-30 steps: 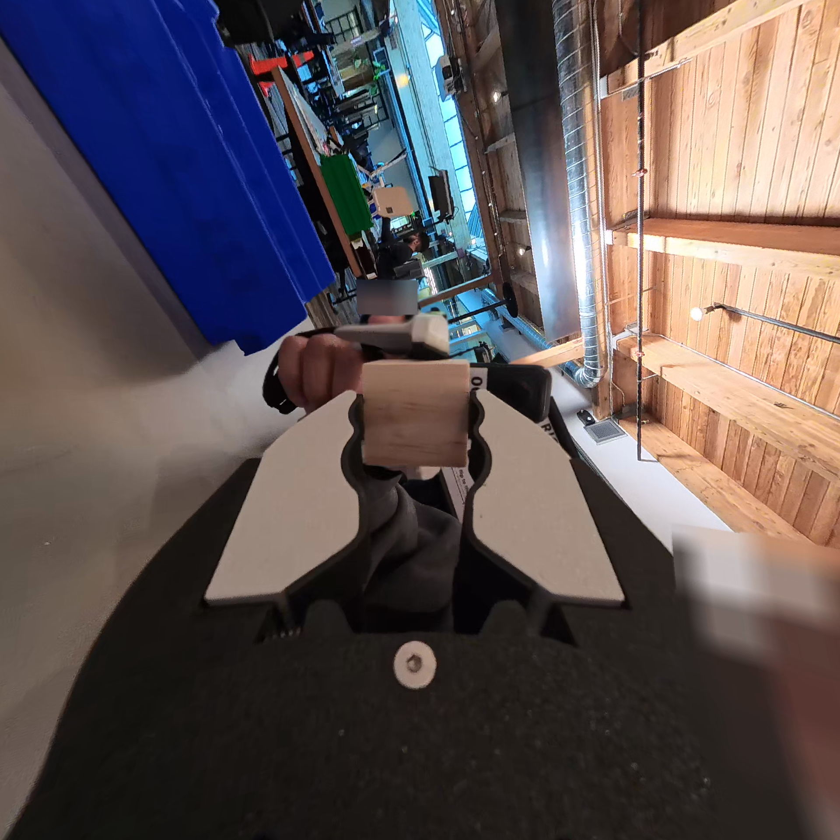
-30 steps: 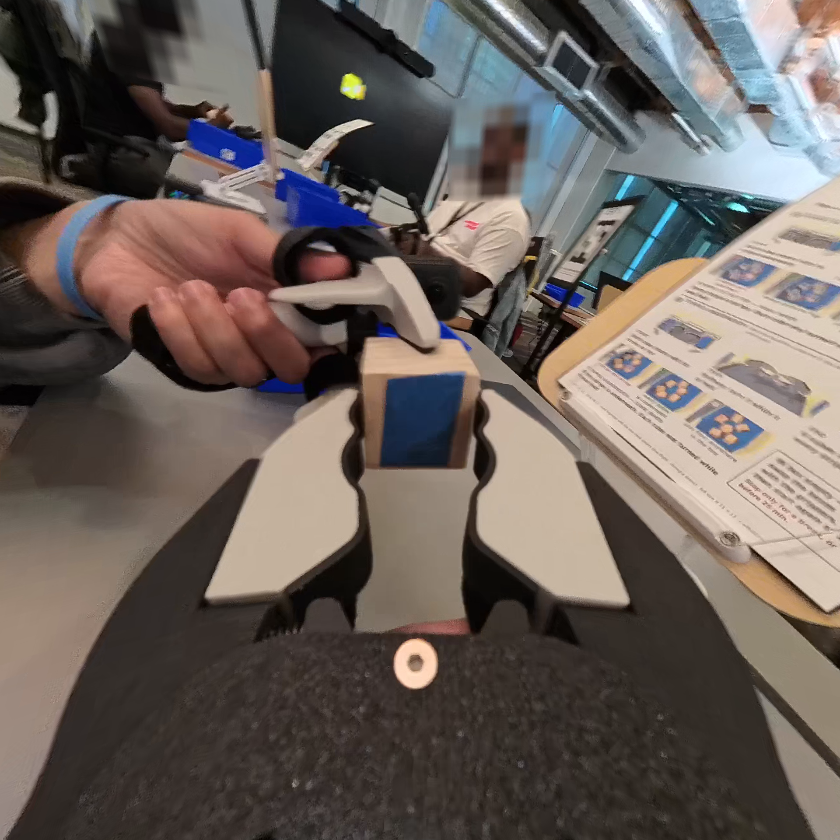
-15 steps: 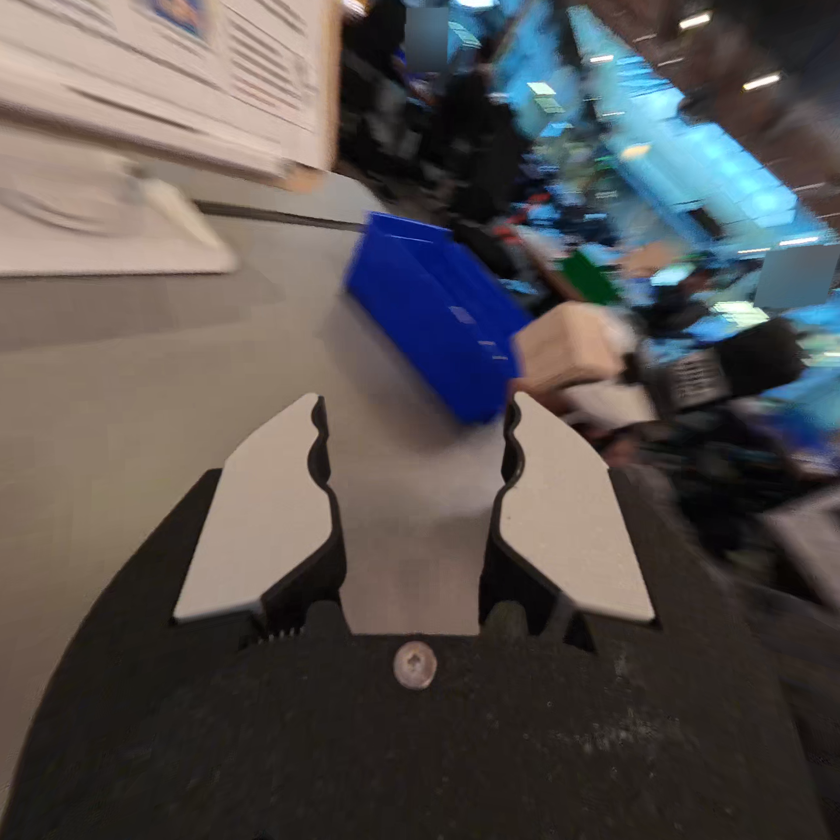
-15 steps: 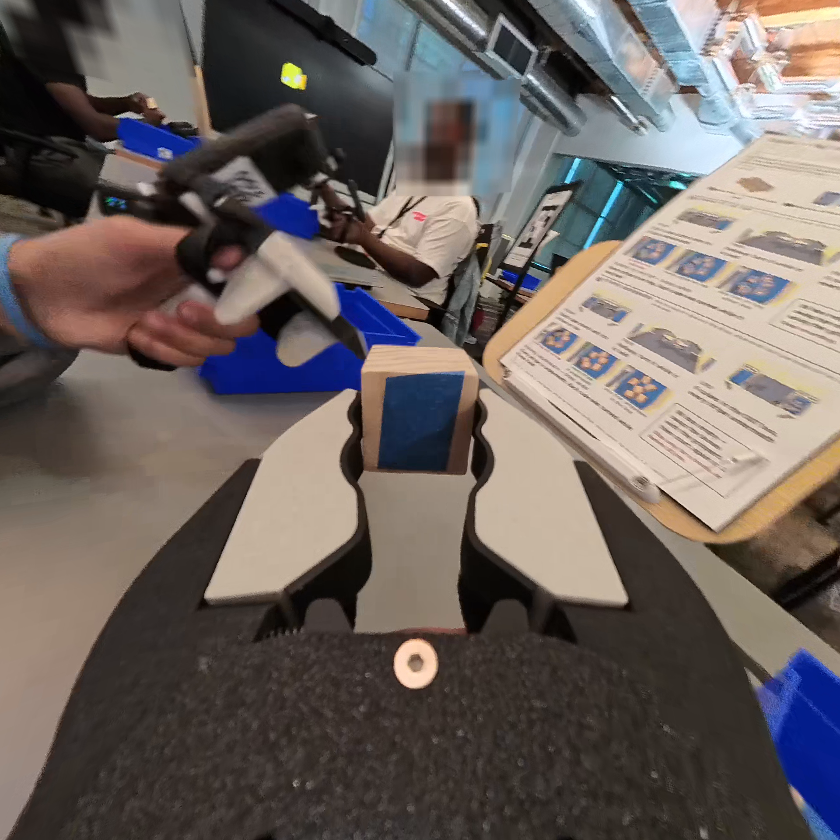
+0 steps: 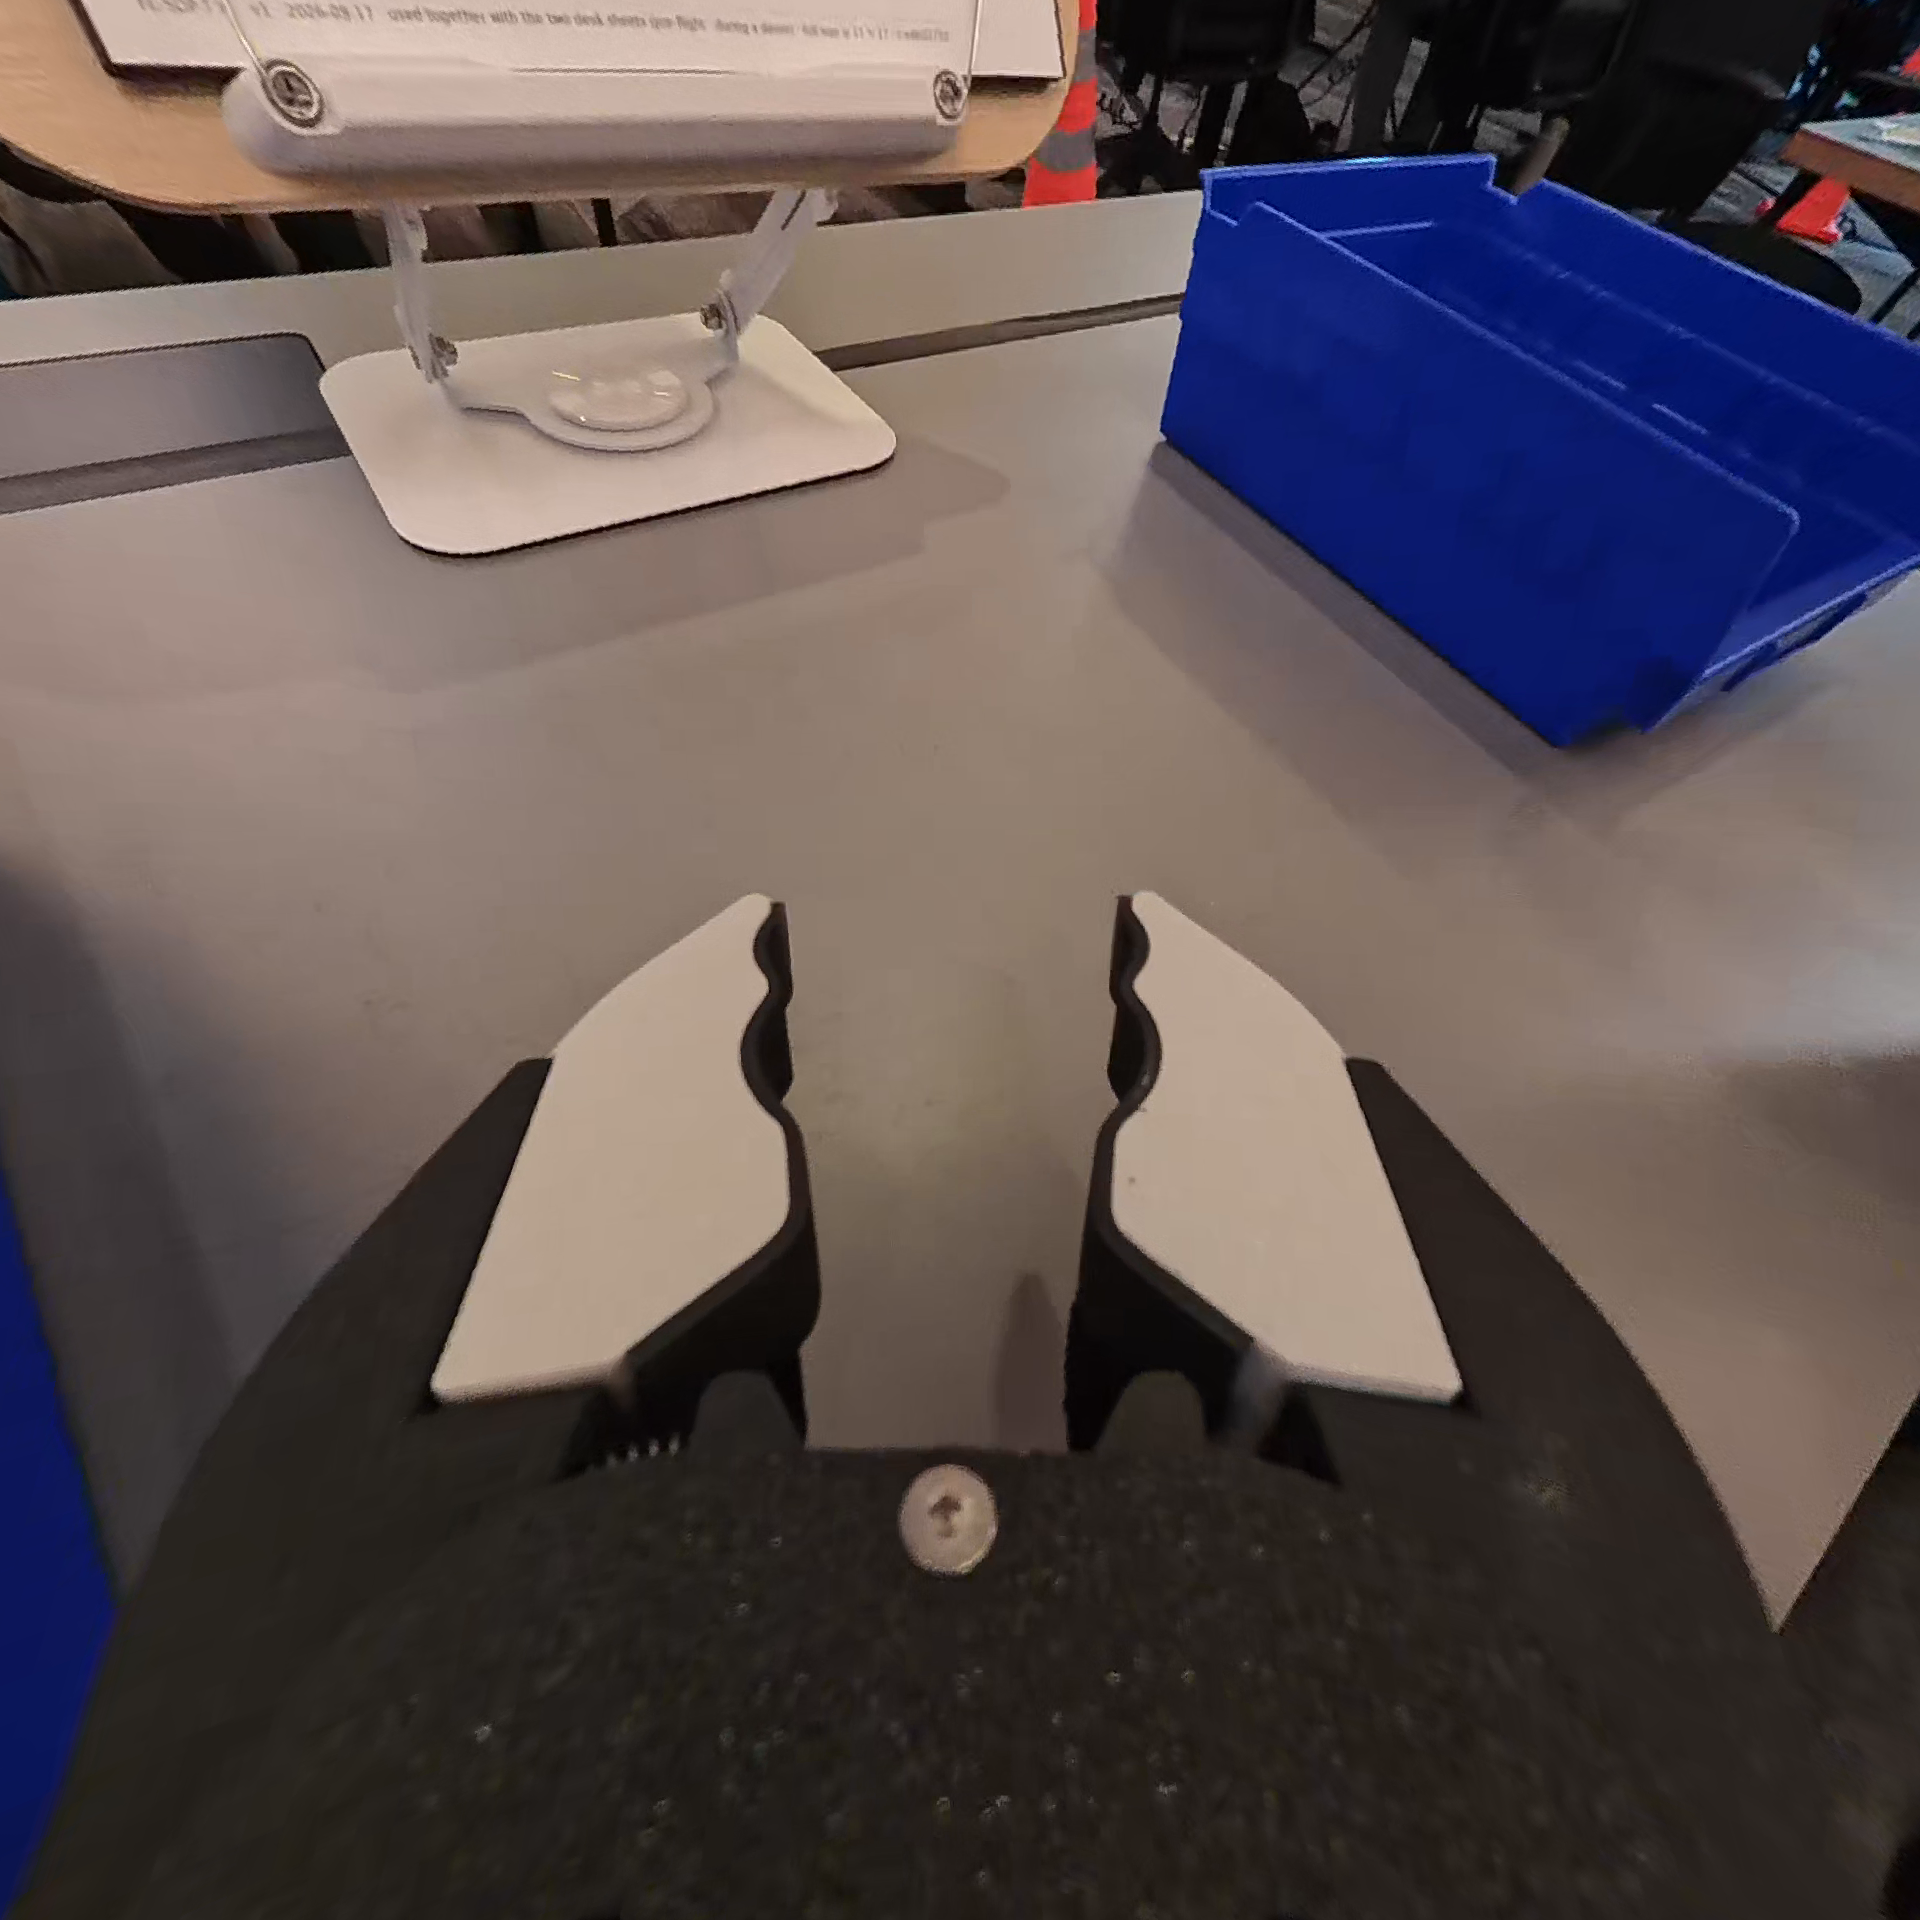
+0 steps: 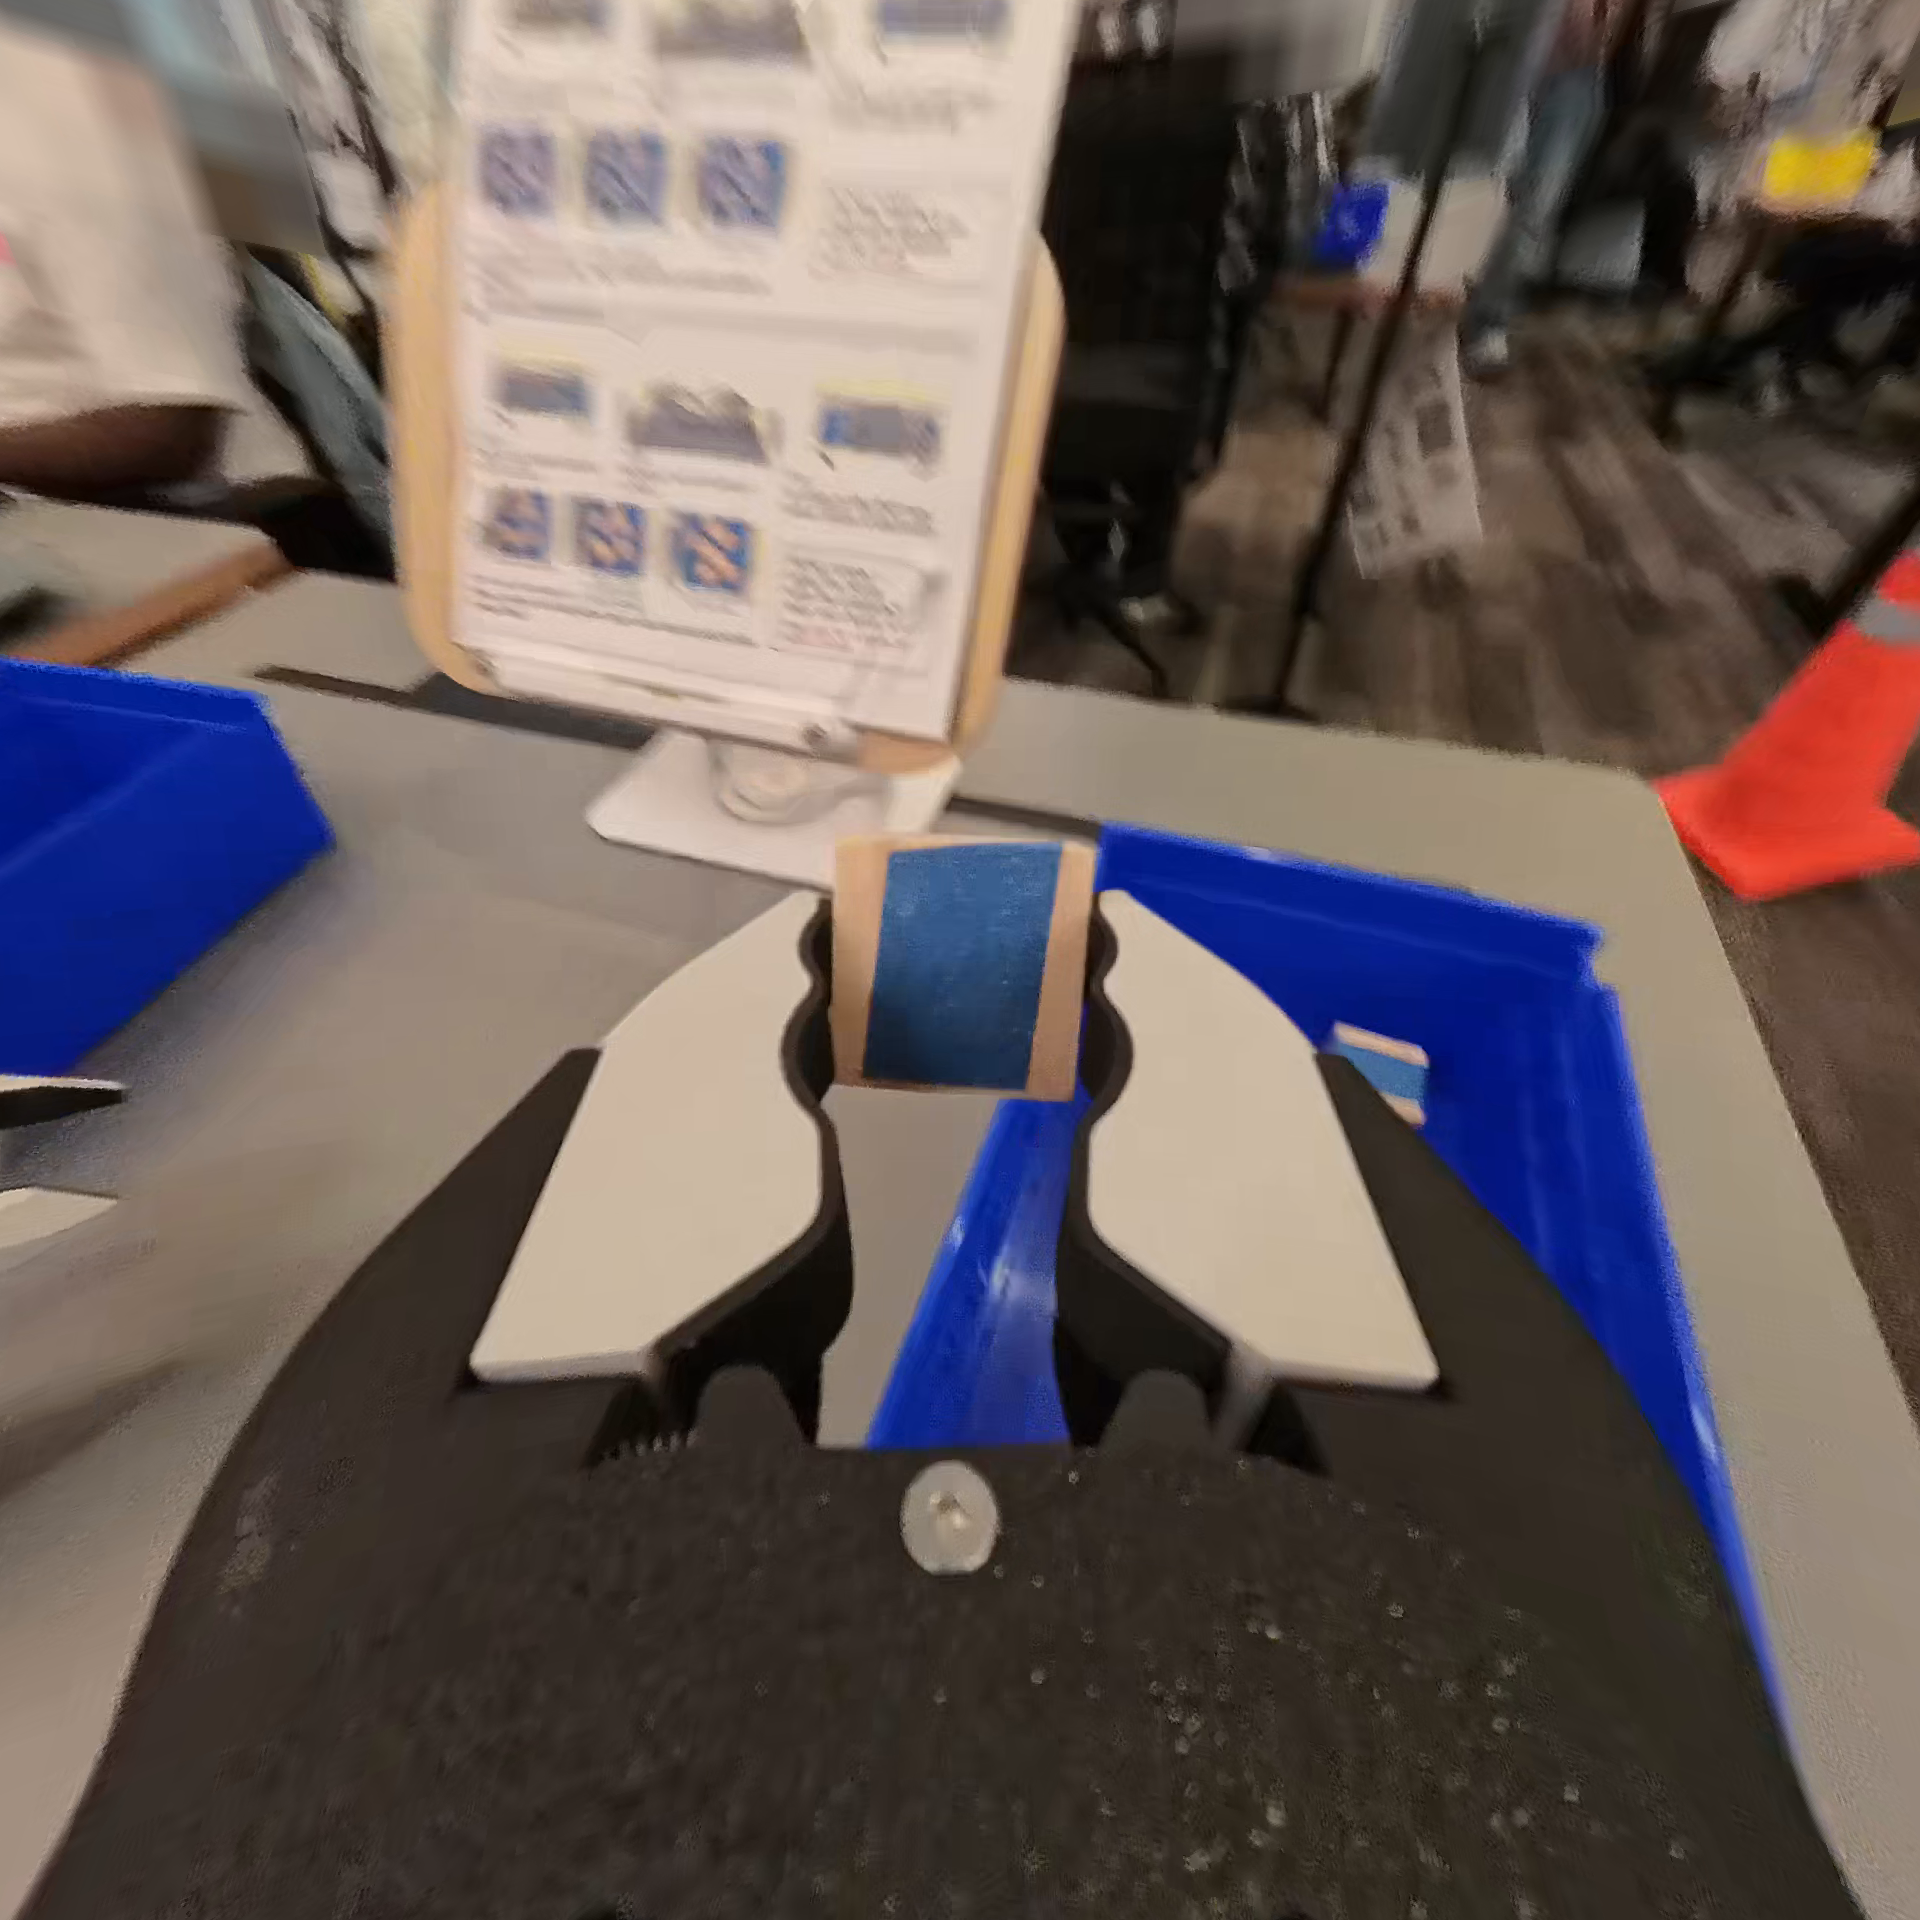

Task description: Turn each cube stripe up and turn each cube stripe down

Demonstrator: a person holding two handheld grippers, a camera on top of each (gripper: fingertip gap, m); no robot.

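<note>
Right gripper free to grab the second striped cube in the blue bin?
Probably not yet: the right gripper is shut on a blue-striped wooden cube; the second striped cube lies unobstructed in the blue plastic bin.

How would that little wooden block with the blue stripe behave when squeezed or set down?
The block looks like solid wood, so probably stiff, and it sits square in the right gripper. Its flat faces suggest it would rest steady, not roll. Probably light for its size.
</note>
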